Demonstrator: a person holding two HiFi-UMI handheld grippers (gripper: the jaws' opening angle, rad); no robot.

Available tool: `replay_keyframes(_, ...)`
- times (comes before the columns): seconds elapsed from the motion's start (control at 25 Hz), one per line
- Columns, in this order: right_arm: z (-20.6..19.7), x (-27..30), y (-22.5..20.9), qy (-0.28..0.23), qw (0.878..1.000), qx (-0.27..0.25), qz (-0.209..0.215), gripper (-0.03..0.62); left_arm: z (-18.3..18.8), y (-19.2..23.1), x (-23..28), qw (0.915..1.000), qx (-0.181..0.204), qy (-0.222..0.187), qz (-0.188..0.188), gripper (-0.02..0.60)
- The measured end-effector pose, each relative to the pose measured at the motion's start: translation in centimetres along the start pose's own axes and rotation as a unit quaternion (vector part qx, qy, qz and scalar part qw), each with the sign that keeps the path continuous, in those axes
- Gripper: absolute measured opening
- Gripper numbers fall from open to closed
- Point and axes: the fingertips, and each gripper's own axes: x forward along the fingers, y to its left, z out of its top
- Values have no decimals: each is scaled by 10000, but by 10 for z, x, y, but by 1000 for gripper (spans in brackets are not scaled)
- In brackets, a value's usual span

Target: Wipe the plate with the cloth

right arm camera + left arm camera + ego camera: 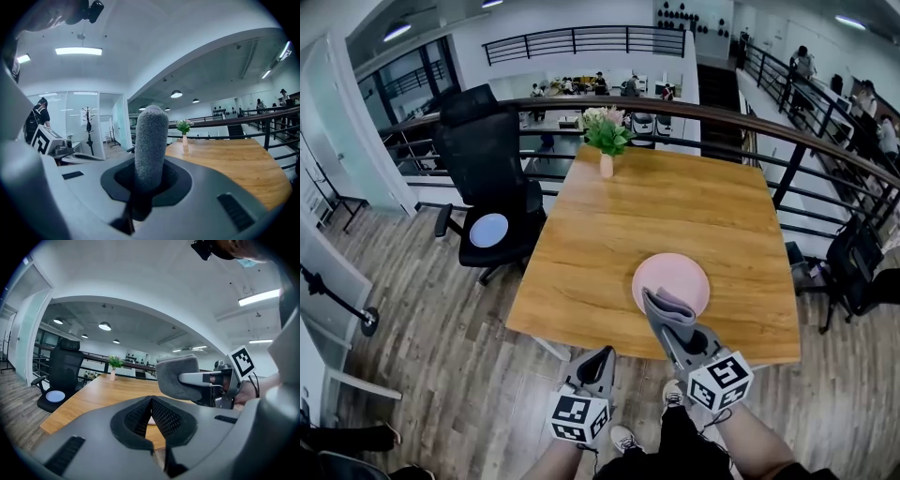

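Note:
A round pink plate (675,274) lies on the wooden table (656,206) near its front edge. My right gripper (664,317) is shut on a folded grey cloth (667,305), which hangs over the plate's near rim. In the right gripper view the cloth (151,140) stands upright between the jaws. My left gripper (602,358) is shut and holds nothing; it hovers just off the table's front edge, left of the plate. From the left gripper view, the cloth (176,376) and the right gripper show to the right, above the table.
A small pink vase with flowers (607,141) stands at the table's far edge. A black office chair (487,178) with a pale blue disc (488,230) on its seat is left of the table. A railing (787,131) runs behind, and a dark bag (855,267) sits at the right.

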Motion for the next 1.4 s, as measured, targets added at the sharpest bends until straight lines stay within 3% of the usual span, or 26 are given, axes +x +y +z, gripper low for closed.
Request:
replay_keyframes(0.28,-1,18,-19,56,10000,-6,76,54,-4,7,21,9999,-28,129,46,20)
replay_keyframes(0.92,-17,73,-120,392,9975,327,494,54,-14,16,127,9973,-139,509,516,20)
replay_keyframes(1.4,-40,119,-177,797,9916,438,919,54,-44,32,198,9890,-476,1061,919,23)
